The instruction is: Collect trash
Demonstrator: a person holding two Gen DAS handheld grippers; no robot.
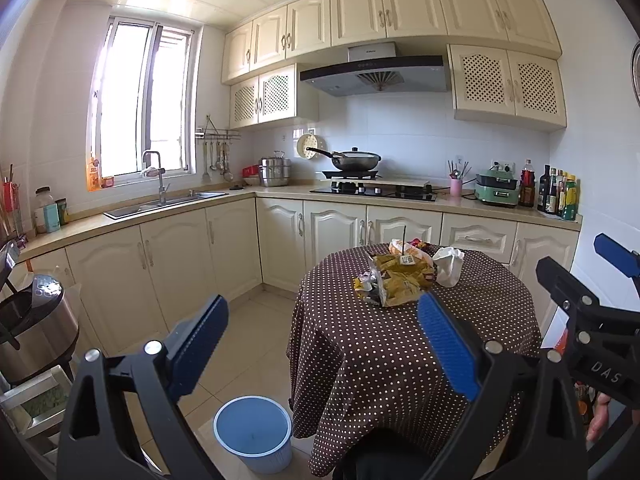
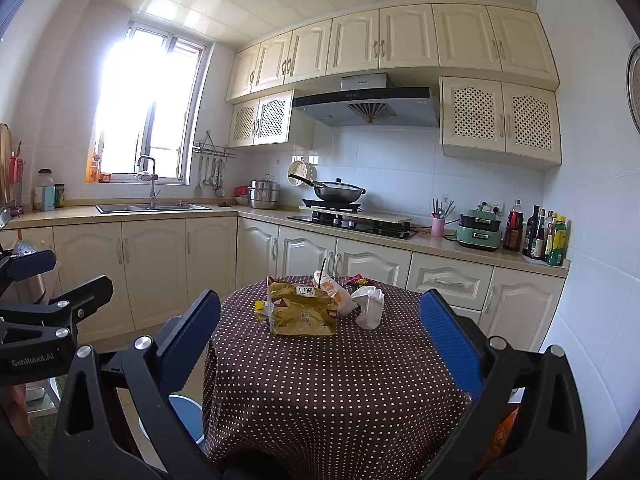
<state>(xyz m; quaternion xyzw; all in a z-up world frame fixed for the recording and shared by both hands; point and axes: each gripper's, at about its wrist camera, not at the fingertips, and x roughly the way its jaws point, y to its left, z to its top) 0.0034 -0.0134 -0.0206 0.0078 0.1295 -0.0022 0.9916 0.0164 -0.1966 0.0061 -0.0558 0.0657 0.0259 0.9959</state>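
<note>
A pile of trash lies at the far side of a round table with a brown dotted cloth [image 1: 400,344] [image 2: 332,380]: a crumpled yellow snack bag [image 1: 400,280] [image 2: 300,312], a white crumpled bag [image 1: 448,266] [image 2: 370,306], an orange wrapper [image 2: 334,290] and small wrappers [image 1: 366,282]. A blue bin [image 1: 253,432] [image 2: 186,416] stands on the floor left of the table. My left gripper [image 1: 324,340] is open and empty, well short of the trash. My right gripper [image 2: 320,340] is open and empty, over the table's near edge.
Cream kitchen cabinets line the back and left walls, with a sink [image 1: 160,204], a stove with a wok [image 1: 356,160], and bottles [image 1: 560,196] on the counter. A rice cooker [image 1: 32,320] stands at the left. Tiled floor [image 1: 248,340] lies between table and cabinets.
</note>
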